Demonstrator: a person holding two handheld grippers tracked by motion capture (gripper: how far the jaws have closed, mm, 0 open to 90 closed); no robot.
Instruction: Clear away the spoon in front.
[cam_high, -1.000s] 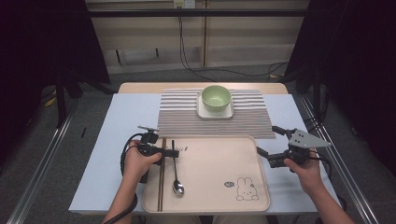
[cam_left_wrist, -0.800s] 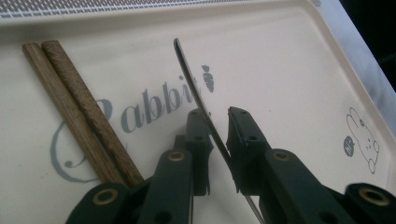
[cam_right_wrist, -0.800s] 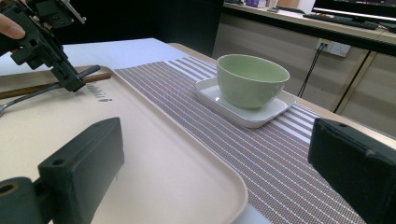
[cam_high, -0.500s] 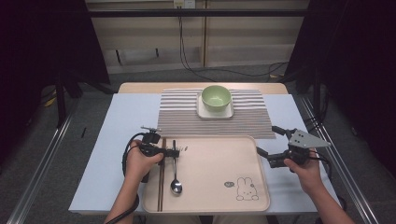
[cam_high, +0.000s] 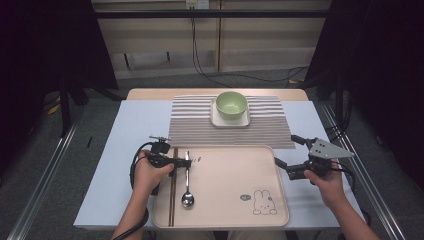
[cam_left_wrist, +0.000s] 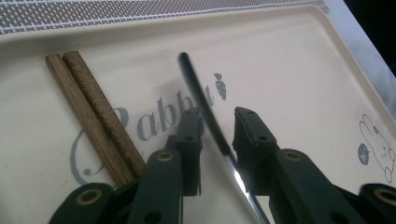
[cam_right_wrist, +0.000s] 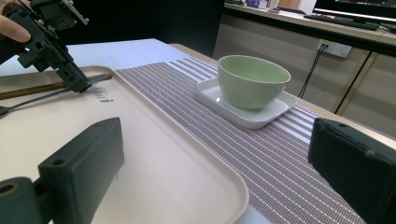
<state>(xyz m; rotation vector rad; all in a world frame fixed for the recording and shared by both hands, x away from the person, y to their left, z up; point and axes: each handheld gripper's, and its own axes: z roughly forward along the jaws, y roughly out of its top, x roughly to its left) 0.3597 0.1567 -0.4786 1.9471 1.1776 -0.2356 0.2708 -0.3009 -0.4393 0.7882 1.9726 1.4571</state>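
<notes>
Jaws of left gripper (cam_left_wrist: 217, 135) straddle spoon handle (cam_left_wrist: 205, 112), slightly apart (unclear from above); right gripper (cam_right_wrist: 219, 172) wide.

Metal spoon (cam_high: 187, 181) flat on tray's left part, beside wooden chopsticks (cam_high: 171, 197).

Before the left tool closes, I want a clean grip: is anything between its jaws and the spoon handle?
Nothing visible. The left tool straddles the metal spoon's dark handle, jaws open; the brown wooden chopsticks lie outside them.

The high view looks down from above; both tool views sit low, sharing the tray (cam_high: 225, 200).
</notes>
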